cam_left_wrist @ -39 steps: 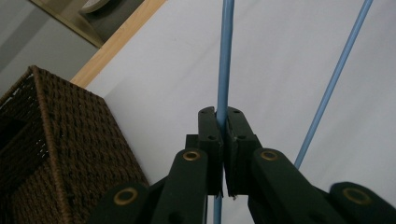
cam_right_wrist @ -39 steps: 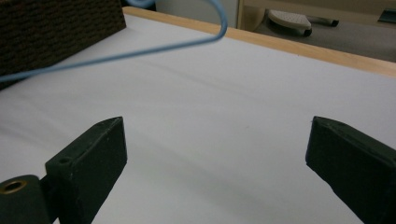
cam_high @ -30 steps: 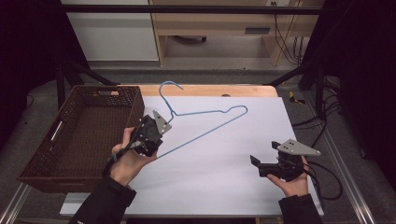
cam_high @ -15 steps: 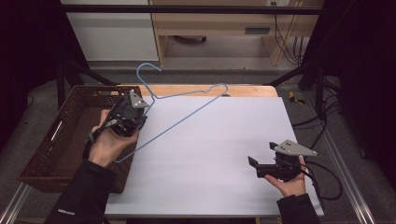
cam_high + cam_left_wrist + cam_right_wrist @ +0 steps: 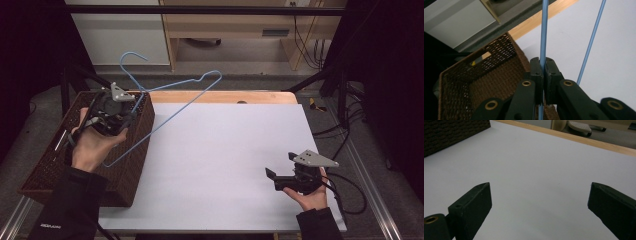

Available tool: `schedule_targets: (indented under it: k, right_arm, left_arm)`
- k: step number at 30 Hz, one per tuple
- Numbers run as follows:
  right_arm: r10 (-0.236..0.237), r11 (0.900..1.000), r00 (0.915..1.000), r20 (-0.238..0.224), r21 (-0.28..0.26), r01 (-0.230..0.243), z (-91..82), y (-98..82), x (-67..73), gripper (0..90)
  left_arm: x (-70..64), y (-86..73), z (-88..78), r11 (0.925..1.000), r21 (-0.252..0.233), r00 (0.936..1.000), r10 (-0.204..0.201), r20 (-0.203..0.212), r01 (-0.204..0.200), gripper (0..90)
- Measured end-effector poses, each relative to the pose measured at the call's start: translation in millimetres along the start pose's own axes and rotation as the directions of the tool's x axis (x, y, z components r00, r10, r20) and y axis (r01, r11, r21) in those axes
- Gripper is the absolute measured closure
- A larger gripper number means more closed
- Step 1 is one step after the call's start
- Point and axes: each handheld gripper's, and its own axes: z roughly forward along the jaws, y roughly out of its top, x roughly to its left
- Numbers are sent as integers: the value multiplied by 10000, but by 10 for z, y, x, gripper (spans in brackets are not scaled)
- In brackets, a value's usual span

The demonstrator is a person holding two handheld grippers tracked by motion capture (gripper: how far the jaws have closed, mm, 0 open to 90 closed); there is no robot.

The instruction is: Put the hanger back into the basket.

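With my left gripper (image 5: 131, 119) clamped on the hanger (image 5: 172, 102), right gripper (image 5: 276, 181) wide open and empty, I lower it level into the basket (image 5: 47, 170).

No legible txt anywhere.

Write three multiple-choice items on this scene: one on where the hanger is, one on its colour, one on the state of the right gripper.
1. Where is the wire hanger?
A. Flat on the white table top
B. In the air, partly over the wicker basket
C. Lying at the basket's bottom

2. What colour is the hanger?
A. Red
B. Light blue
C. Black

3. How does the right gripper stand?
A. Open, nothing between its jaws
B. Shut on the hanger
C. Shut on a cloth

Answers:
1 B: the left gripper holds it up above the basket's rim.
2 B: the left gripper view shows pale blue wire between the jaws.
3 A: the right gripper view shows its jaws wide apart over the bare table.
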Motion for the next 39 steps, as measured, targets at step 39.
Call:
schedule_targets:
  k: [39]
  right_arm:
    - [13, 10000, 10000, -57, -42, -13, 1, 2, -4, 51]
  left_arm:
    - [976, -988, 397, 9721, 1914, 9667, -875, -2405, 1356, 868]
